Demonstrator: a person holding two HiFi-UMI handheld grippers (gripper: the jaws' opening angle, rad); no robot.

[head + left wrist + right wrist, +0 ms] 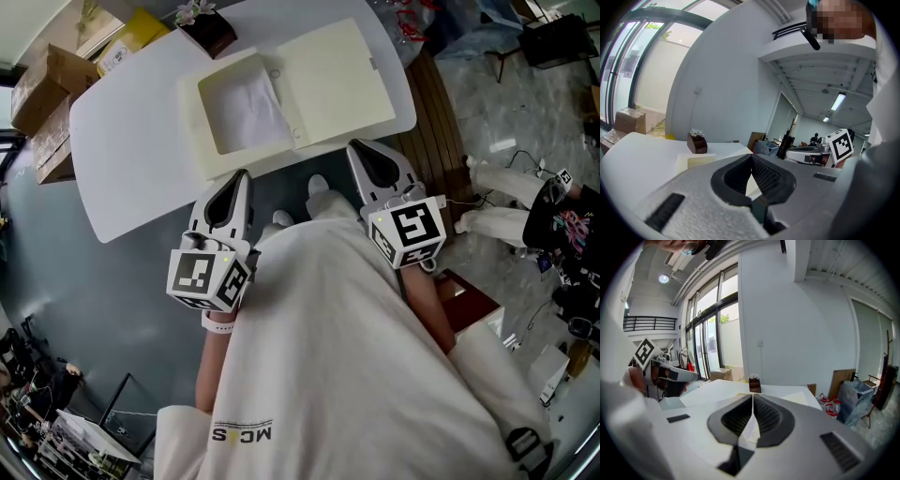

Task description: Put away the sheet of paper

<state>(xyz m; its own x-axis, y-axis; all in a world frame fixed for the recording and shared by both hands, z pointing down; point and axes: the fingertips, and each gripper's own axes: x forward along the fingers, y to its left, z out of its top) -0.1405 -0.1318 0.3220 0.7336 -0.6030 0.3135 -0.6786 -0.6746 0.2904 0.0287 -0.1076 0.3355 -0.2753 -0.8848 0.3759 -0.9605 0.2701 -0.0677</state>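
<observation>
A white sheet of paper (251, 111) lies inside the left half of an open cream box (201, 122) on the white table (122, 150). The box's lid (333, 75) lies flat to the right. Both grippers hover at the table's near edge, short of the box. My left gripper (241, 178) is shut with nothing between its jaws, and the box's edge (700, 161) shows beyond its tips (751, 157). My right gripper (360, 148) is likewise shut and holds nothing; its tips (752, 397) point over the table towards the box.
A small brown planter (208, 28) stands at the table's far edge, seen also from the left gripper as the planter (697, 142). Cardboard boxes (42, 103) and a yellow pack (141, 28) sit beyond the table at the left. A person (553, 216) sits at the right.
</observation>
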